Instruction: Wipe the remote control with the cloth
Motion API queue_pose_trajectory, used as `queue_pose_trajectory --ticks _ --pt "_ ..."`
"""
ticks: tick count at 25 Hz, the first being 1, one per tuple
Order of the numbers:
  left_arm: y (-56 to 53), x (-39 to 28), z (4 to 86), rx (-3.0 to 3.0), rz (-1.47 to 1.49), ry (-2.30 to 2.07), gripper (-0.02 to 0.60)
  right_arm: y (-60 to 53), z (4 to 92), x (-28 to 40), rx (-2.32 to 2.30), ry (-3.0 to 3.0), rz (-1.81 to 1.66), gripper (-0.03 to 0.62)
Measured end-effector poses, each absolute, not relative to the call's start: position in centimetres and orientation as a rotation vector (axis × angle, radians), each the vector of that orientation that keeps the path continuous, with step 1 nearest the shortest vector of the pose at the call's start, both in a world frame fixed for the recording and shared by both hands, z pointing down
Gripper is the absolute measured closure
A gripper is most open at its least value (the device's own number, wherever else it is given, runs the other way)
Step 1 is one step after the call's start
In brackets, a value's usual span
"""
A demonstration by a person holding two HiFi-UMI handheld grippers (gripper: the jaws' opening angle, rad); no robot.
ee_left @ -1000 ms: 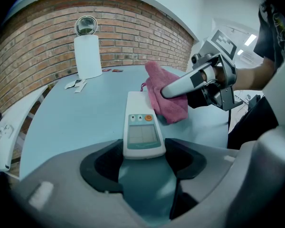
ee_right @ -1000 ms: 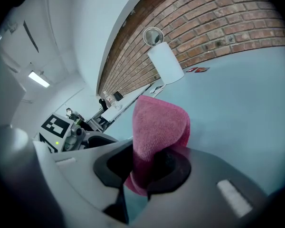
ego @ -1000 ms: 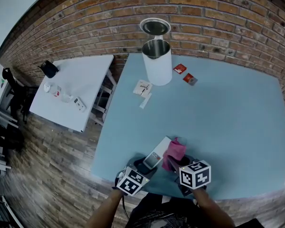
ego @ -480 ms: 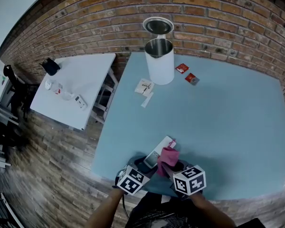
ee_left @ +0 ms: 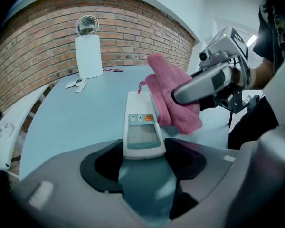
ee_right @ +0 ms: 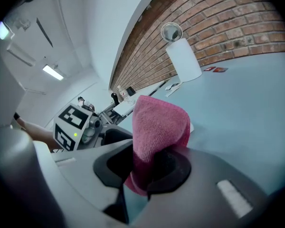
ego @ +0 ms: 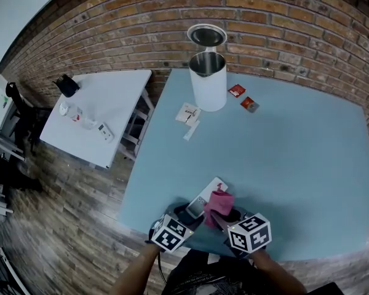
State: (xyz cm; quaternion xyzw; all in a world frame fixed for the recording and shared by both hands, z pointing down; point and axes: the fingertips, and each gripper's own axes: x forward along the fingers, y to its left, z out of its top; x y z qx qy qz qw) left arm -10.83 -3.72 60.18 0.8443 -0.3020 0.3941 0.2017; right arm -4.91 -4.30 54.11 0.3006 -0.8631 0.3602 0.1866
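Note:
A white remote control (ee_left: 140, 127) with a grey screen and an orange button sticks out from my left gripper (ee_left: 141, 163), whose jaws are shut on its near end. In the head view the remote (ego: 204, 200) lies over the near edge of the blue table (ego: 283, 158). My right gripper (ee_right: 149, 172) is shut on a folded pink cloth (ee_right: 156, 127). The cloth (ee_left: 173, 96) rests against the right side of the remote's far half, and the cloth (ego: 218, 204) covers that part in the head view. The right gripper (ego: 230, 223) sits just right of the left gripper (ego: 187, 217).
A white cylinder can (ego: 207, 78) with its lid (ego: 206, 34) propped behind stands at the table's far edge. Two red packets (ego: 241, 97) and white paper slips (ego: 187, 115) lie near it. A white side table (ego: 98, 115) with small items stands to the left. A brick wall runs behind.
The right gripper with the pink cloth has shifted left across the remote and turned a little. The left gripper and the remote have stayed put.

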Motion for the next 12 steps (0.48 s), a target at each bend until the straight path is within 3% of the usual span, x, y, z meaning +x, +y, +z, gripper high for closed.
queue_pose_trajectory --ticks 12 --pt "-3.5 -10.8 60.2 2.359 1.112 -0.817 0.305 -14.3 52.6 3.1 1.155 -2.329 0.804 0.520"
